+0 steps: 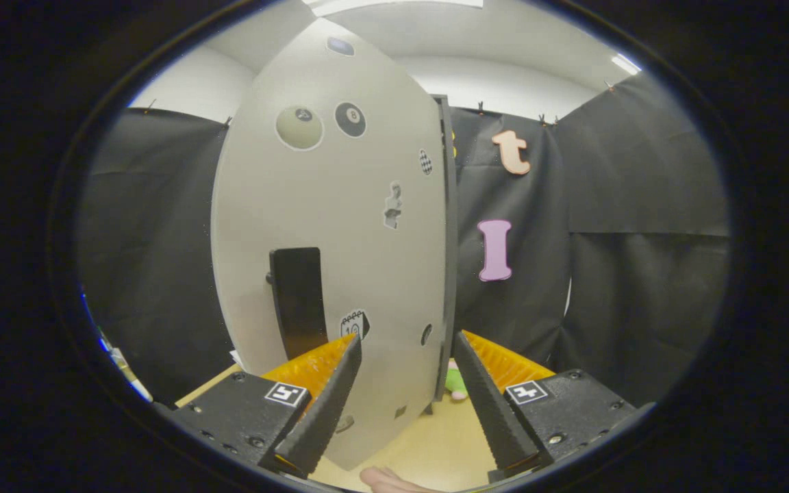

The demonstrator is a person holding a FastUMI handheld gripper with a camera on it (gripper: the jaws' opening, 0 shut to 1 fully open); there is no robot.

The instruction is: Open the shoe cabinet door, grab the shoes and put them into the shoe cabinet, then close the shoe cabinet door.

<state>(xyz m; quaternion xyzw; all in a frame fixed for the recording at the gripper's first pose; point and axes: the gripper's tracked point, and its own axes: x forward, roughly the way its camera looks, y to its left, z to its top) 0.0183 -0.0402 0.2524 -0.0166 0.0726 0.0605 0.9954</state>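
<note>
— Where's the cabinet door, and which step are you on?

— The shoe cabinet door, pale grey with stickers, stands upright right ahead of me on the wooden desk. Its dark free edge runs down into the gap between my fingers. The black handle sits low on the face, just beyond my left finger. I can't tell whether the door is shut or swung partway, so I judge this to be one of the door steps, opening or closing, and can't say which.

— And your fingers?

— My gripper is spread wide and has hold of nothing. The left finger lies in front of the door's face, the right finger just past its edge; neither presses on it.

— Any shoes?

— A small pink-and-green thing sits on the desk beyond the door's lower edge. It's too hidden to name.

— Next move?

— I'd guess either closing my fingers on the door's edge or shifting left to the handle, then swinging the door without tipping the cabinet. A person's hand shows at the desk's near edge, below my fingers.
</note>
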